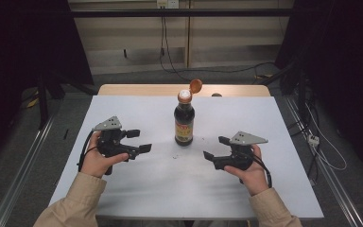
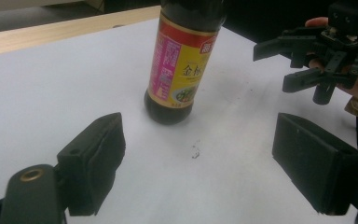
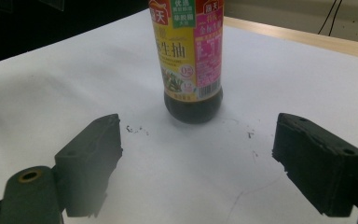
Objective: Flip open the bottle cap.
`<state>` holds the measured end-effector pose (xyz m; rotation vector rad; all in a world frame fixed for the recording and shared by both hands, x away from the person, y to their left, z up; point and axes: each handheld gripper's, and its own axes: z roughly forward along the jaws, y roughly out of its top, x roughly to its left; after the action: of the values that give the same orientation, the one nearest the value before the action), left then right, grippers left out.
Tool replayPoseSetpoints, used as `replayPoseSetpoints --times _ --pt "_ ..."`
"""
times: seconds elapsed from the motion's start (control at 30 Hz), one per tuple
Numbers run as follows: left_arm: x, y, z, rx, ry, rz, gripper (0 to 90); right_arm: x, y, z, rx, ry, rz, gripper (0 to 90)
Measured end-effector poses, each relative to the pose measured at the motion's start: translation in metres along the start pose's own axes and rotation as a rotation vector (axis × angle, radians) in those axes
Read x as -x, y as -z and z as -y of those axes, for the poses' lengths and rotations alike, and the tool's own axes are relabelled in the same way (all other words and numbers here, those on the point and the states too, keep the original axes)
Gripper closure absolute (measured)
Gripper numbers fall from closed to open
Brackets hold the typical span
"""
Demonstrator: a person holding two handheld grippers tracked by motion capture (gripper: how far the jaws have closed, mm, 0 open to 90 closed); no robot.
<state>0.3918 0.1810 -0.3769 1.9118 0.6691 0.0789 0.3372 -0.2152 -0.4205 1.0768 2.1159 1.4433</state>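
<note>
- Bottle (image 1: 184, 124) stands upright mid-surface, long axis vertical, dark sauce inside, yellow/red label.
- Flip cap (image 1: 195, 85) is hinged open, tipped back above the neck, so the mouth is exposed.
- Left tool (image 1: 140, 141): jaws spread, nothing between them; bottle lies ahead and to its inner side, near but apart.
- Right tool (image 1: 216, 147): jaws spread too, empty; bottle ahead and to its inner side, mirror of the left.
- Both tools sit low over the white surface (image 1: 137, 184), tips aimed inward at the bottle base area, roughly level.
- Left tool view: bottle (image 2: 182, 65) sits ahead between the jaw lines, slightly left of centre; right tool (image 2: 279, 65) visible beyond on the right.
- Right tool view: bottle (image 3: 189, 60) is dead ahead, nearly centred between the pads.
- Which is nearer: about equal from above, can't call it.
- My read: key relation = vertical body vs level jaws, so a side-on pinch on the label zone fits, w/ the other tool free for the cap.
- Risk: tall narrow bottle, open top; a push low or off-centre could tip it and spill.
</note>
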Motion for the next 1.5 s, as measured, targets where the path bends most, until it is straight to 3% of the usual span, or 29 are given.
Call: replayPoseSetpoints --times 0.27,0.67,0.87,1.37,1.5 --pt "-0.001 0.003 0.013 -0.023 -0.006 -0.016 16.1 0.003 0.01 0.005 0.01 -0.018 -0.013 14.9" --pt "-0.003 0.012 0.033 -0.028 0.003 -0.019 15.8 0.01 0.025 0.017 -0.012 -0.008 0.01 14.8" --pt "-0.003 0.016 0.036 -0.006 0.002 -0.026 16.1 0.015 0.035 0.025 -0.013 -0.017 0.03 14.8" --pt "0.0 0.023 0.052 -0.03 -0.002 -0.023 15.8 0.016 0.053 0.04 -0.03 -0.015 0.06 14.9" --pt "-0.001 0.027 0.056 -0.034 -0.001 -0.042 15.8 0.018 0.059 0.043 -0.023 -0.015 0.069 14.9"
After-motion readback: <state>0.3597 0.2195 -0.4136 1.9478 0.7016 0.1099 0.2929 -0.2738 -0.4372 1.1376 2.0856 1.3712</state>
